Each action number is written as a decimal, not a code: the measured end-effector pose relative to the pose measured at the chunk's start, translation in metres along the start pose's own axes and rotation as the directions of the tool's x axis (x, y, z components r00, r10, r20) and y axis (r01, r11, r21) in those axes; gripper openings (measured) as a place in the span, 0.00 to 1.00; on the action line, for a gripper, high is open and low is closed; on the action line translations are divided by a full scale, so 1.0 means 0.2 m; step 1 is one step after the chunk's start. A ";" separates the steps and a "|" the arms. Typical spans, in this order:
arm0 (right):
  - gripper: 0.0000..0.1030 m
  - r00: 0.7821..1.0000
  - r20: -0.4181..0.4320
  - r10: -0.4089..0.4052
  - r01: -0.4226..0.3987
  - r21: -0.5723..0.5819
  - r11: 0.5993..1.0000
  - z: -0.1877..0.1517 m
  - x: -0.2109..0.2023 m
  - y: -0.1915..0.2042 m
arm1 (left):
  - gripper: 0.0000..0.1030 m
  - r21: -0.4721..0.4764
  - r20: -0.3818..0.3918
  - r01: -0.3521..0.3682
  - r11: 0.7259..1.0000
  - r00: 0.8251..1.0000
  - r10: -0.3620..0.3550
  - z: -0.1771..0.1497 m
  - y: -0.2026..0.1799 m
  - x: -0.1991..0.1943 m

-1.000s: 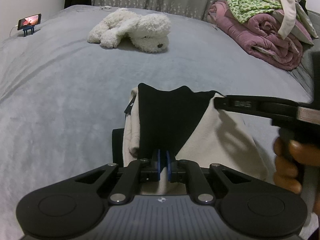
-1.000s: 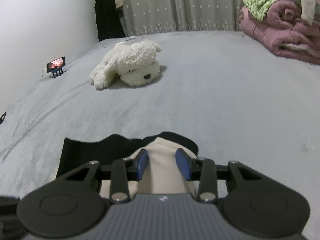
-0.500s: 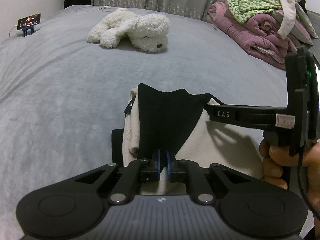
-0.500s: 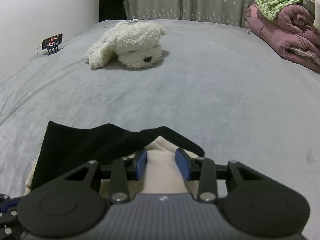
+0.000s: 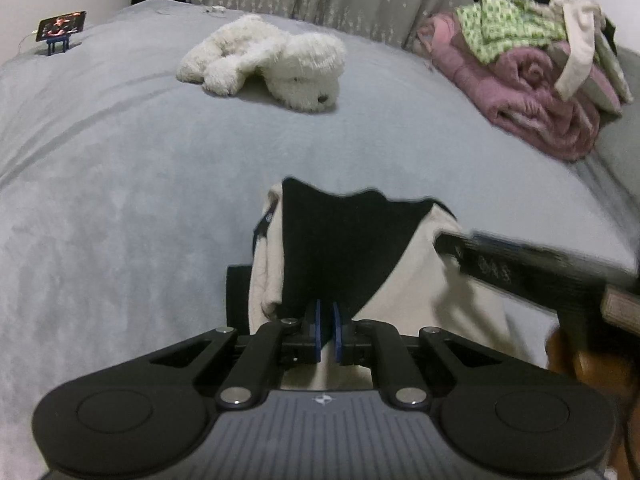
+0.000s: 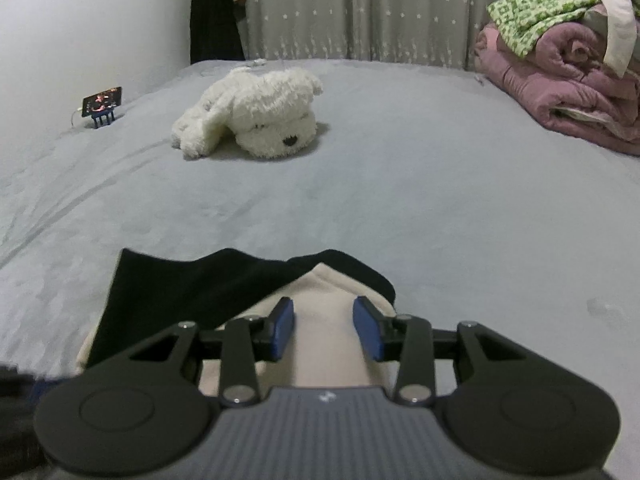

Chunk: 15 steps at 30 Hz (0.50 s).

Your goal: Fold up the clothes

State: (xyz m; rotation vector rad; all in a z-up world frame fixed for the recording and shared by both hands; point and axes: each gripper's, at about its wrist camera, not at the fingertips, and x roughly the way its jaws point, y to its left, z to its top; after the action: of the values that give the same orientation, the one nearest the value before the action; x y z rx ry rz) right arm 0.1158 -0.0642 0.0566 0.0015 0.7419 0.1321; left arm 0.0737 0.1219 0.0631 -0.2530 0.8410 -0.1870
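We saw the left gripper (image 5: 327,330) pinching the black-and-cream garment (image 5: 344,248) at six o'clock, the right gripper (image 6: 323,326) spread above it.

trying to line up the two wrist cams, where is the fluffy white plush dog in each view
Left wrist view: the fluffy white plush dog lies in the upper middle, slightly left of centre, on the grey bed cover.
Right wrist view: the plush dog lies left of centre, in the upper half.
Shared landmark: the small phone on a blue stand, left of the dog in both views.
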 end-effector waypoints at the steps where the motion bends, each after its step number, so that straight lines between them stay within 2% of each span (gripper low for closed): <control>1: 0.34 1.000 0.010 0.005 -0.005 0.006 1.000 -0.02 -0.03 -0.01 | 0.09 -0.009 0.008 0.009 1.000 1.000 -0.009 0.01 0.01 -0.01; 7: 0.34 0.998 0.021 0.052 -0.052 0.039 0.998 -0.13 -0.16 -0.05 | 0.09 -0.051 0.036 0.037 0.998 0.999 -0.035 0.04 0.05 0.01; 9: 0.34 0.999 0.022 0.030 -0.030 -0.008 1.000 -0.17 -0.14 -0.03 | 0.09 -0.046 0.040 0.026 0.999 0.999 -0.025 0.04 0.04 0.03; 12: 0.35 0.999 0.012 0.036 -0.036 0.005 0.999 -0.17 -0.12 -0.03 | 0.09 -0.030 0.040 0.009 1.000 0.999 -0.008 0.03 0.03 0.06; 15: 0.35 0.999 0.019 0.040 -0.040 0.024 0.999 -0.19 -0.20 -0.04 | 0.09 -0.019 0.038 0.002 1.000 0.999 -0.001 0.03 0.02 0.06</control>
State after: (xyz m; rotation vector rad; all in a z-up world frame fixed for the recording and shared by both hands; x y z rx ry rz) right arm 0.0611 -0.0795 0.0554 0.0407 0.7253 0.1609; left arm 0.0867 0.1229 0.0570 -0.2742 0.8054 -0.1754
